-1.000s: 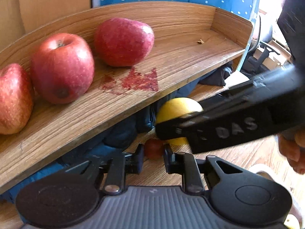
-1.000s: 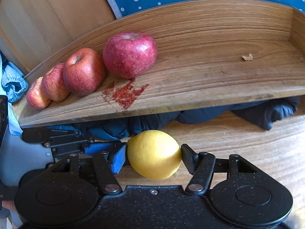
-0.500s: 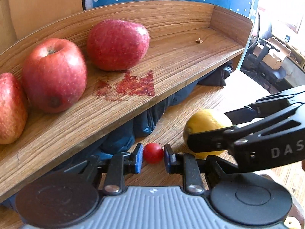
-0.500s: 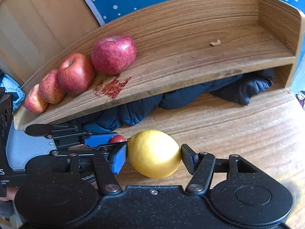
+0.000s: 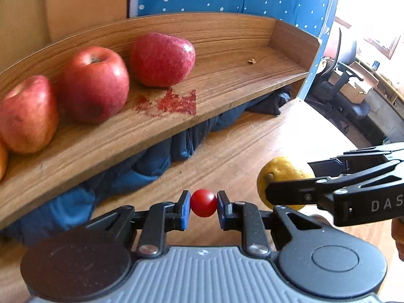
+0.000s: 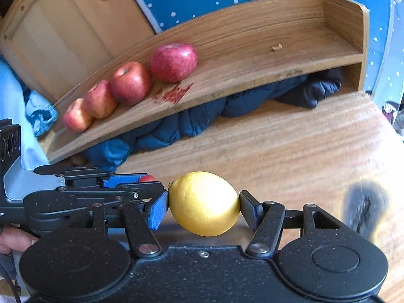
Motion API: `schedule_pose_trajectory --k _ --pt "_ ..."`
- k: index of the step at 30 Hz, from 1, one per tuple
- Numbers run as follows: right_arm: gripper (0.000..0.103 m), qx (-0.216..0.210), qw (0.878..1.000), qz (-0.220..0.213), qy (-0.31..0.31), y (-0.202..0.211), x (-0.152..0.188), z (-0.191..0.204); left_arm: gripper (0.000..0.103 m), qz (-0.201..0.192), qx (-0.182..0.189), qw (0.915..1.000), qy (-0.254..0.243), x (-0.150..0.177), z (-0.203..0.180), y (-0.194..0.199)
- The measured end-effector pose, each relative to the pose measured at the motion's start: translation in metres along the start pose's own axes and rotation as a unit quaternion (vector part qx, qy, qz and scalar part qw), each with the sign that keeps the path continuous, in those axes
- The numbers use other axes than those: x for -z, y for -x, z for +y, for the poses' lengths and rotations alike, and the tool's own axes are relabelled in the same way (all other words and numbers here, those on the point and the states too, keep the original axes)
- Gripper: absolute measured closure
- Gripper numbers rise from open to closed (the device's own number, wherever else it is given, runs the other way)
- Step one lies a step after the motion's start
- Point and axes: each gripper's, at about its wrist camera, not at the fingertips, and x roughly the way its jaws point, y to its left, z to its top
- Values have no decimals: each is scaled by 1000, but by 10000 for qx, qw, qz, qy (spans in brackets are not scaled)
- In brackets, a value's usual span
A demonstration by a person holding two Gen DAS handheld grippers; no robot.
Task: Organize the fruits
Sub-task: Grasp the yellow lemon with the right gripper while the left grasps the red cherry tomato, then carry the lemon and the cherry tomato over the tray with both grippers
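One yellow oval lemon is sitting clamped between the two fingers of the right gripper, its long axis running across from pad to pad and its small stem nub pointing at the blue pad on the left side. One small round red cherry tomato is being pinched between the two pads of the left gripper, which is lying just to the left of the right gripper's fingers. Beyond both sets of fingertips, four red apples are resting in a row on the left part of one curved wooden shelf, the nearest to the fingers lying on its side beside a red stain. Below the shelf, a dark blue padded cloth is lying bunched on the wooden tabletop ahead of the fingers.
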Motion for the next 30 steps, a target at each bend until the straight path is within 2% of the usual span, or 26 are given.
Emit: schedule_pose_trajectory --k 13,21,30 --pt "40 10 9998 199 -37 14 40 -5 79 233 24 9984 508 44 -14 40" --pt "40 21 9995 322 -57 10 42 -9 79 433 32 9972 613 65 -26 46" --pt "40 -7 9994 333 -63 8 39 -9 79 453 -99 9960 760 69 -27 48"
